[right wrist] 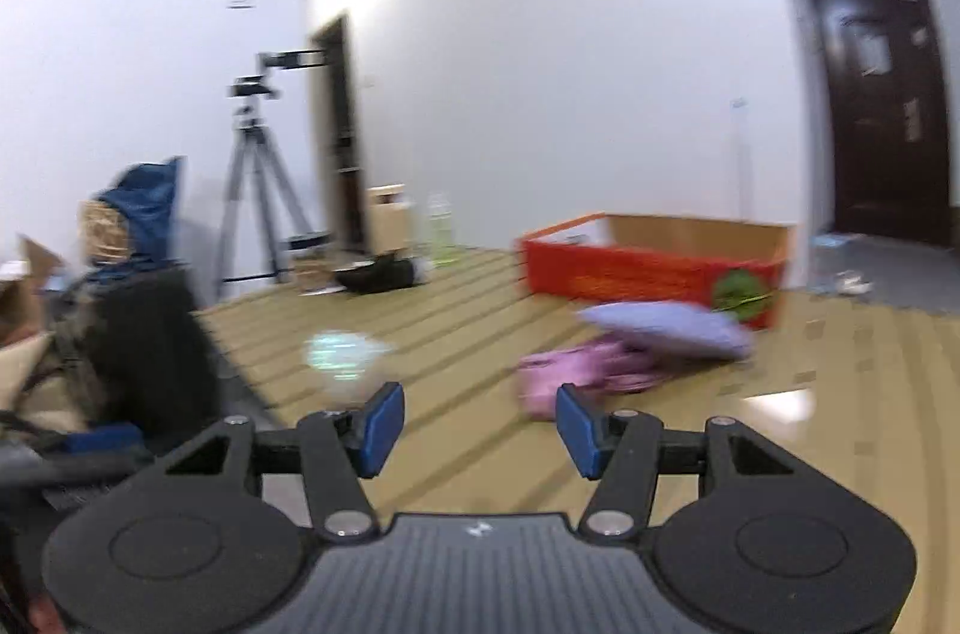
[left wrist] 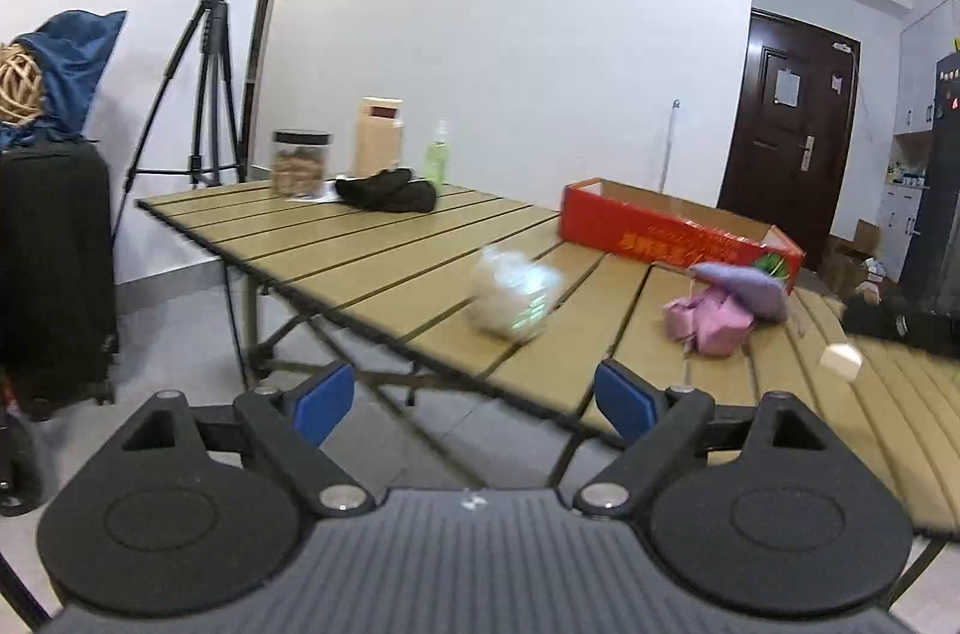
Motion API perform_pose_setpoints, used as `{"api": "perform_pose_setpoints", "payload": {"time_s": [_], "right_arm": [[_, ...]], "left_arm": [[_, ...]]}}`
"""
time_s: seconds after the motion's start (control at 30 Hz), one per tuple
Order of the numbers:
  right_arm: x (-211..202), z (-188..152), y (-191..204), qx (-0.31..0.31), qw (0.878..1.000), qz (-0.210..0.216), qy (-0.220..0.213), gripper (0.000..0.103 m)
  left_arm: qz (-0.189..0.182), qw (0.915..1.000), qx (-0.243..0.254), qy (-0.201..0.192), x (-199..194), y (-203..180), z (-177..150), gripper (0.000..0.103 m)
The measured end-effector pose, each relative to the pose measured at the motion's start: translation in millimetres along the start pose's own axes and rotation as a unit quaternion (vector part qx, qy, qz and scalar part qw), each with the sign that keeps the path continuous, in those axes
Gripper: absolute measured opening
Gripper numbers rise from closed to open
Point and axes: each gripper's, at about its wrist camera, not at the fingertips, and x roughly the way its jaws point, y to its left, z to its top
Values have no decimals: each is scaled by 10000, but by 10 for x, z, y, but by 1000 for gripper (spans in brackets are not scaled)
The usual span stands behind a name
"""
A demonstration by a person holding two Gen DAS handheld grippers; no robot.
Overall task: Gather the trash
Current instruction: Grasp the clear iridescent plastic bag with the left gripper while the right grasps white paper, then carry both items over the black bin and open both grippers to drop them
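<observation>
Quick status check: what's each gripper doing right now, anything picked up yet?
Left gripper: open, holding nothing, short of the table edge.
Right gripper: open, holding nothing, above the table.

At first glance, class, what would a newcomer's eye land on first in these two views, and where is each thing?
The red box stands out most, open-topped on the far right part of the slatted table. Just in front of it lie a purple pouch and a pink wrapper, with a crumpled clear bag to their left. Both grippers, left and right, hang open and hold nothing.
</observation>
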Motion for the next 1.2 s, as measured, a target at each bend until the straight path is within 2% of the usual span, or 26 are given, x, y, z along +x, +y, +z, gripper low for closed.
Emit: {"api": "perform_pose_setpoints", "payload": {"time_s": [0.07,0.17,0.33,0.4,0.43,0.47,0.5,0.53,0.57,0.63,0.7,0.73,0.9,1.0,1.1,1.2], "right_arm": [[26,48,-195,71,9992,-374,86,69],[198,191,-549,60,9950,-942,341,76],[838,298,-1134,347,9839,-1478,947,76],[1054,247,-1252,365,9801,-1509,1237,75],[1154,244,-1298,399,9782,-1543,1328,74],[1251,241,-1346,477,9769,-1566,1375,74],[1290,208,-1386,567,9759,-1581,1391,73],[1362,201,-1455,678,9742,-1576,1469,72],[1349,141,-1466,757,9726,-1578,1529,65],[1399,92,-1509,930,9726,-1428,1580,54],[1411,52,-1455,910,9745,-1362,1536,42],[1416,48,-1452,942,9756,-1281,1515,33],[1339,76,-1410,896,9758,-1401,1421,29],[1225,156,-1304,775,9804,-1326,1232,28],[1062,264,-1001,629,9906,-742,963,28],[961,306,-522,461,9948,197,890,28]], "left_arm": [[4,9999,93,-81,150,-142,107,91],[62,9996,282,-60,517,-274,302,99],[343,9985,345,244,1280,-414,489,99],[321,9981,317,424,1480,-421,506,99],[321,9978,290,499,1533,-402,509,96],[308,9975,240,590,1611,-405,515,86],[281,9971,198,673,1645,-387,499,80],[237,9963,154,818,1709,-382,496,66],[221,9954,136,924,1740,-370,480,54],[295,9946,236,972,1781,-371,455,47],[201,9950,219,954,1787,-351,451,43],[191,9951,202,945,1780,-346,453,42],[74,9960,103,880,1673,-307,498,38],[-67,9973,10,737,1415,-228,558,38],[-167,9975,111,680,990,-71,516,38],[42,9967,314,743,553,160,361,38]]}}
